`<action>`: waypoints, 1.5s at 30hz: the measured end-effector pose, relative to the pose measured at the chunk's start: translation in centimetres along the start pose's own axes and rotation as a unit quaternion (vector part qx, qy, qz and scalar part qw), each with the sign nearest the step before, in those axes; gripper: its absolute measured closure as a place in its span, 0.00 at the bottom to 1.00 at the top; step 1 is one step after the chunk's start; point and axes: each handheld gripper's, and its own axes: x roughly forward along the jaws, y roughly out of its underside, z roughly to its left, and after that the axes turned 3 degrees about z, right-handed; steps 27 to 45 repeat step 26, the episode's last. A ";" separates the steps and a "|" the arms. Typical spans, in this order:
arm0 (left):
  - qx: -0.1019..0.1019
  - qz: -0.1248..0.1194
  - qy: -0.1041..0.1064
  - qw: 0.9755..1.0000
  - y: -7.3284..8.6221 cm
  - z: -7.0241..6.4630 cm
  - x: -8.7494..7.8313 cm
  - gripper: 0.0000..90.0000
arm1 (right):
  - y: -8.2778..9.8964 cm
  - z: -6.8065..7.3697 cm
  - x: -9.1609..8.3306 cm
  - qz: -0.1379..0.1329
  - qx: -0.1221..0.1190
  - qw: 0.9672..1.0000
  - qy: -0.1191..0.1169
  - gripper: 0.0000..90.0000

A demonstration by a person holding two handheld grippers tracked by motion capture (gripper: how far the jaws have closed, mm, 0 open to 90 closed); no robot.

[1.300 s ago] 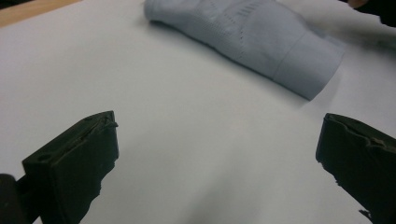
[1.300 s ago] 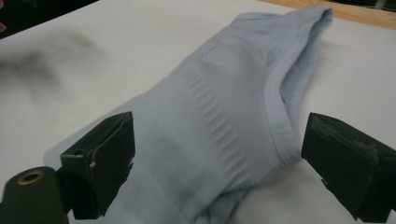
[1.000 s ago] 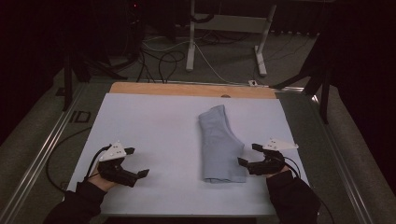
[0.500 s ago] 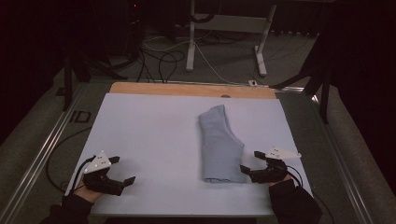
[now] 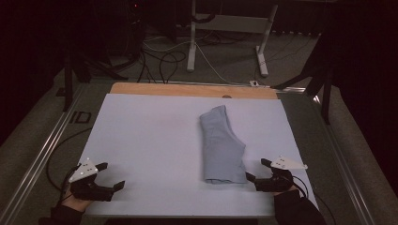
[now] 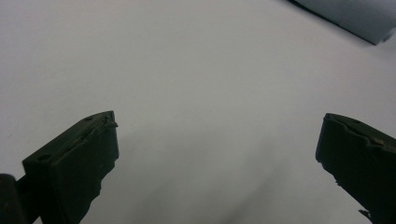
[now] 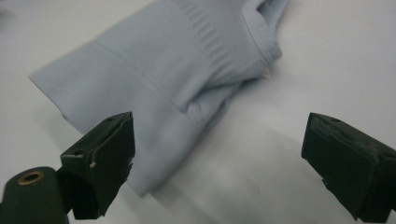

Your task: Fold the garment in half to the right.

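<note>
A folded light-blue garment (image 5: pixel 221 146) lies right of centre on the white table top (image 5: pixel 150 136); the right gripper view shows its ribbed hem (image 7: pixel 177 79) close up. My right gripper (image 5: pixel 257 171) stands open just right of the garment's near corner, jaws wide apart and holding nothing. In the right gripper view the right gripper (image 7: pixel 219 140) has the cloth's edge just ahead of its left jaw. My left gripper (image 5: pixel 112 176) is open near the table's front left corner, over bare surface. The left gripper view shows the left gripper (image 6: pixel 219 135) with the garment's corner (image 6: pixel 345 18) far off.
A wooden strip (image 5: pixel 192 90) borders the table's far edge. Metal rails (image 5: pixel 42 154) run along both sides. Beyond the table are white stand legs (image 5: pixel 191 42) and cables (image 5: pixel 159 61) on a dark floor.
Both grippers have drawn back toward the table's front edge, the left one further outward to the left. They stay open. The garment has not moved.
</note>
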 end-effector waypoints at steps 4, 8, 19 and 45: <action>0.003 0.000 -0.011 1.000 0.3 0.2 0.0 0.00 | -0.2 0.1 0.2 -0.002 -0.013 1.000 0.011 0.11; 0.008 -0.008 -0.015 1.000 0.3 -0.1 0.0 0.00 | -0.4 0.0 0.5 -0.006 -0.023 0.999 0.022 0.11; 0.012 -0.014 -0.011 1.000 0.2 -0.3 0.1 0.00 | -0.3 0.4 0.9 0.002 -0.032 0.999 0.014 0.11; 0.017 -0.018 -0.011 1.000 0.1 -0.5 0.0 0.00 | -0.4 0.4 0.7 0.000 -0.030 0.999 0.014 0.11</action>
